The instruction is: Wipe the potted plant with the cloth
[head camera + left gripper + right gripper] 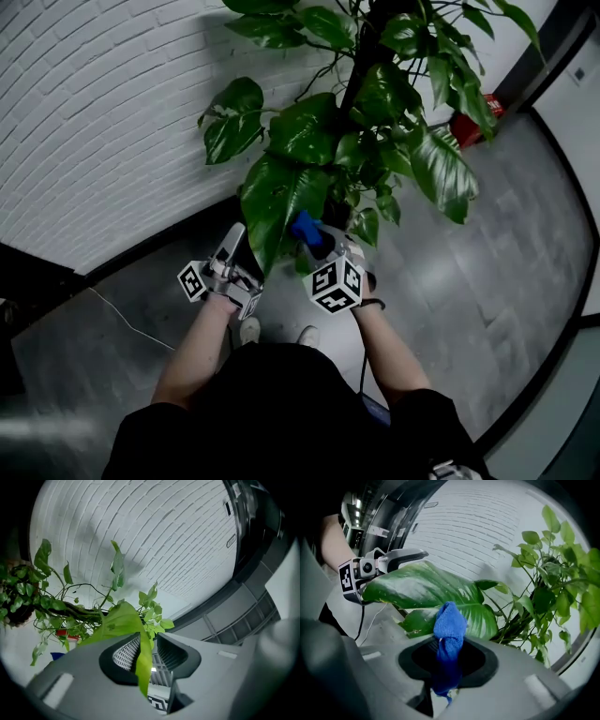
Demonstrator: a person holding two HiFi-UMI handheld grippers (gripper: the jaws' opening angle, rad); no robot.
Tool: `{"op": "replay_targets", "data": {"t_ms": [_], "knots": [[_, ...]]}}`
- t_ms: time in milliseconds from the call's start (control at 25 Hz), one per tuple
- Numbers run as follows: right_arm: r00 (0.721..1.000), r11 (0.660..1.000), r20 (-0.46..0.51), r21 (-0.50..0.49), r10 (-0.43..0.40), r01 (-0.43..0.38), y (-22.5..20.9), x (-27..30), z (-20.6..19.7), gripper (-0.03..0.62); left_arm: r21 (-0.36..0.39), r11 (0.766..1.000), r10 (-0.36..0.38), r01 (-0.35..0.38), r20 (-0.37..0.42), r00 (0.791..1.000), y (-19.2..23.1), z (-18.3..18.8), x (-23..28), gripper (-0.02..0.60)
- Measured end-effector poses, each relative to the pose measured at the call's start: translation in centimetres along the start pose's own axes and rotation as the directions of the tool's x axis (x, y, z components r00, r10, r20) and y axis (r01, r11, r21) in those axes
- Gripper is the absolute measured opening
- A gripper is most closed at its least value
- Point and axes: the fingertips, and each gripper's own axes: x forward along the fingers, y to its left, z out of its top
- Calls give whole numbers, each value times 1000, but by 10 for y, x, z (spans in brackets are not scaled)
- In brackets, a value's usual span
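Note:
The potted plant (375,103) rises in front of me with broad green leaves. My left gripper (234,261) is shut on the tip of one large drooping leaf (274,206); in the left gripper view that leaf (143,660) hangs pinched between the jaws of the left gripper (147,651). My right gripper (323,246) is shut on a bunched blue cloth (305,227), just right of the held leaf. In the right gripper view the cloth (449,625) sticks up from the right gripper (449,660), against the leaf (426,590), which the left gripper (393,557) holds stretched.
A white brick wall (103,122) stands to the left behind the plant, with a black skirting along its foot. The floor (487,281) is grey. A thin white cable (131,323) lies on it at the left. A red object (473,117) sits behind the plant at right.

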Motion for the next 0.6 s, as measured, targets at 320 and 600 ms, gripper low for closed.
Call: {"op": "replay_targets", "data": {"t_ms": [320, 600], "knots": [[999, 996, 42, 78, 35, -38, 35, 0, -10, 106, -25, 1000, 10, -10, 10, 1000, 6, 5, -5, 98], [994, 993, 53, 59, 97, -100, 66, -6, -10, 106, -34, 999, 4, -5, -3, 1000, 4, 2, 0, 98]]}}
